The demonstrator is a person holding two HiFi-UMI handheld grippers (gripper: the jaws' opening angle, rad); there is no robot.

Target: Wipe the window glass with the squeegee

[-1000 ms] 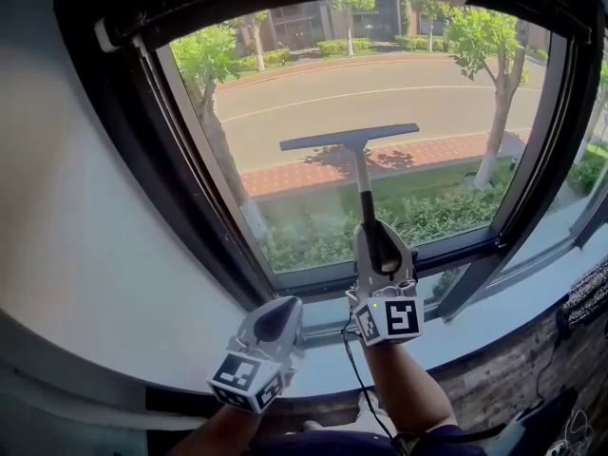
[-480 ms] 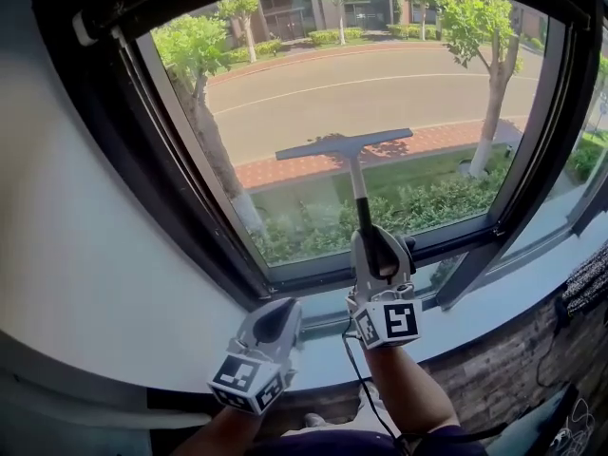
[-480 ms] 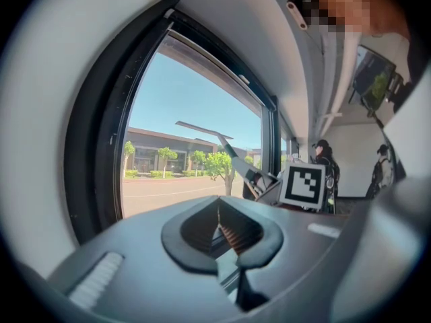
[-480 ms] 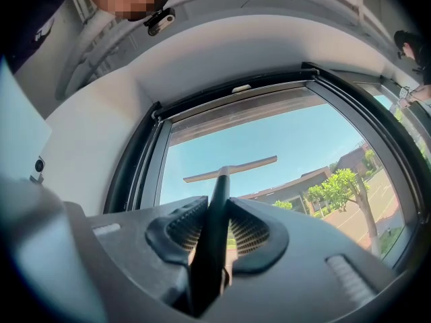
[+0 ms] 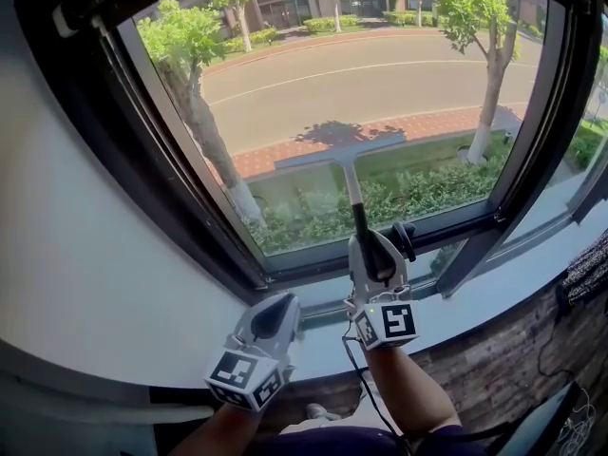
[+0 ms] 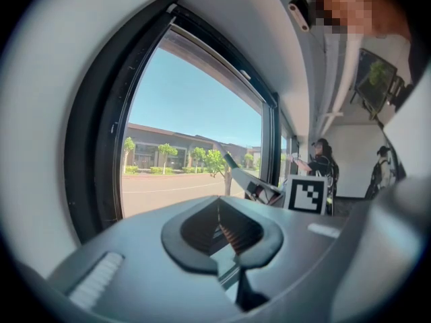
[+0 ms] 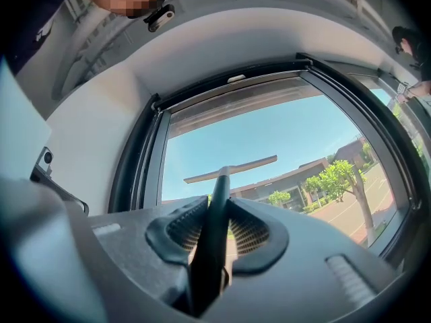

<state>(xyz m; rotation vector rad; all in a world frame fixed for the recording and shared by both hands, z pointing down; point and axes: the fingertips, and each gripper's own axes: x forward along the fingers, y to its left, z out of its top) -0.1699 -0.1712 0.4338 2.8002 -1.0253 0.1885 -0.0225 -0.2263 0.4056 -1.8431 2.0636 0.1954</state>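
- One squeegee [image 5: 352, 194]: handle clamped in right gripper [image 5: 367, 247] jaws, blade low on window glass [image 5: 380, 65].
- Left gripper [image 5: 271, 316]: jaws together, empty.
- Progress: stroke seemingly near bottom; remaining coverage unclear.

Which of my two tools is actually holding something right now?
The right tool, shut on the squeegee handle. The left tool is shut with nothing between its jaws.

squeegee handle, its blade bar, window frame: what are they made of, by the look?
Squeegee handle: dark, matte and smooth, so probably plastic or rubber-coated; it is clamped in the right gripper.
Blade bar: thin, straight and pale grey in the sun. It could be metal or plastic; the look does not settle it.
Window frame: black with an even satin finish, likely coated metal, unconfirmed.
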